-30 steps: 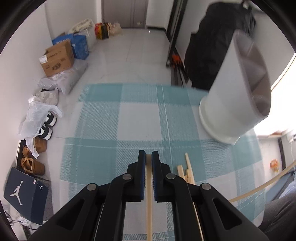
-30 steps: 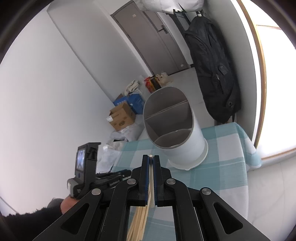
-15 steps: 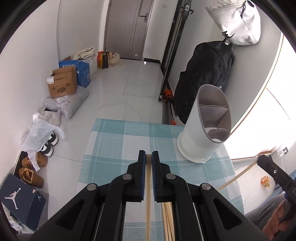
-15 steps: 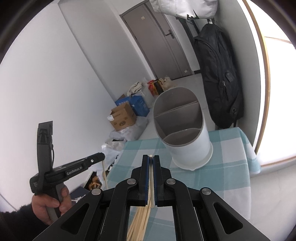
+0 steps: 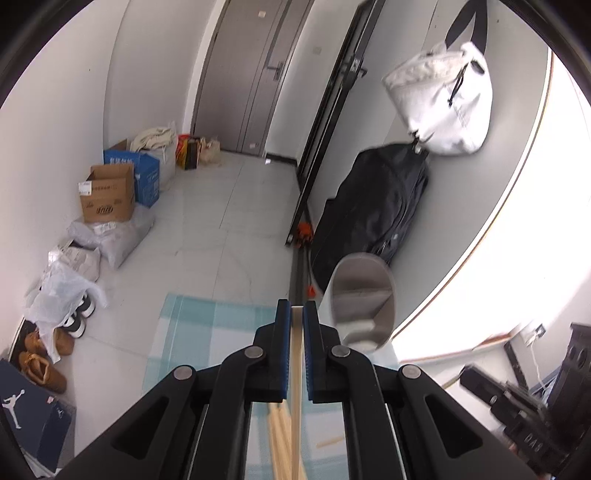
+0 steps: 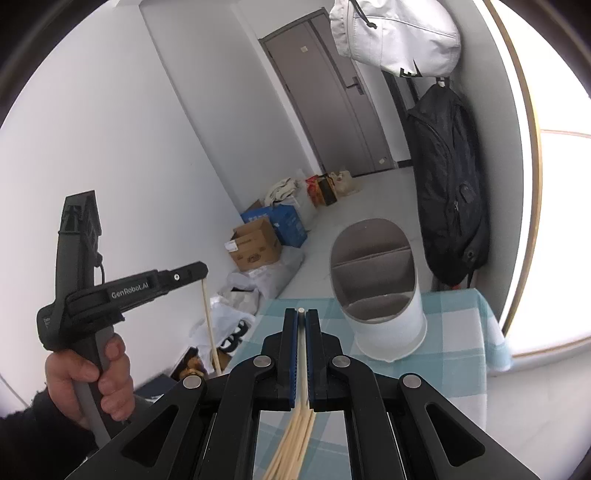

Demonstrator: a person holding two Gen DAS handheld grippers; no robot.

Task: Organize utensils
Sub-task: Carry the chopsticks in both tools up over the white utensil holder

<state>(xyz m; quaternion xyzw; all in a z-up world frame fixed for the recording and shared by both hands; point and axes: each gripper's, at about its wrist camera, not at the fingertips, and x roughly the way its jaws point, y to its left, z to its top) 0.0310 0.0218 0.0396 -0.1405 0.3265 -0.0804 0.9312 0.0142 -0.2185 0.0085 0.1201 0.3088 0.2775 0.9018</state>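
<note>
My left gripper [image 5: 296, 314] is shut on a pale wooden chopstick [image 5: 295, 387] that runs back between its blue pads. In the right wrist view the left gripper [image 6: 201, 271] is held up at the left, and its chopstick [image 6: 209, 325] hangs down from the jaws. My right gripper [image 6: 301, 314] is shut on wooden chopsticks [image 6: 295, 435]. They fan out below the jaws, and how many are gripped I cannot tell. The white utensil holder [image 6: 384, 321] with grey dividers stands upright on the teal checked tablecloth [image 6: 454, 343], ahead and right of both grippers. It has nothing in it.
More chopsticks [image 5: 275, 435] lie on the cloth [image 5: 192, 325] under the left gripper. A hand [image 6: 107, 373] grips the left handle. A black backpack [image 6: 447, 192] and a white bag [image 6: 391, 33] hang on the wall behind the table. Boxes [image 5: 109, 197], bags and shoes lie on the floor at left.
The left gripper has risen and tipped up with its chopstick, so table and holder now sit low and small in its view. The right gripper has risen a little with its chopsticks.
</note>
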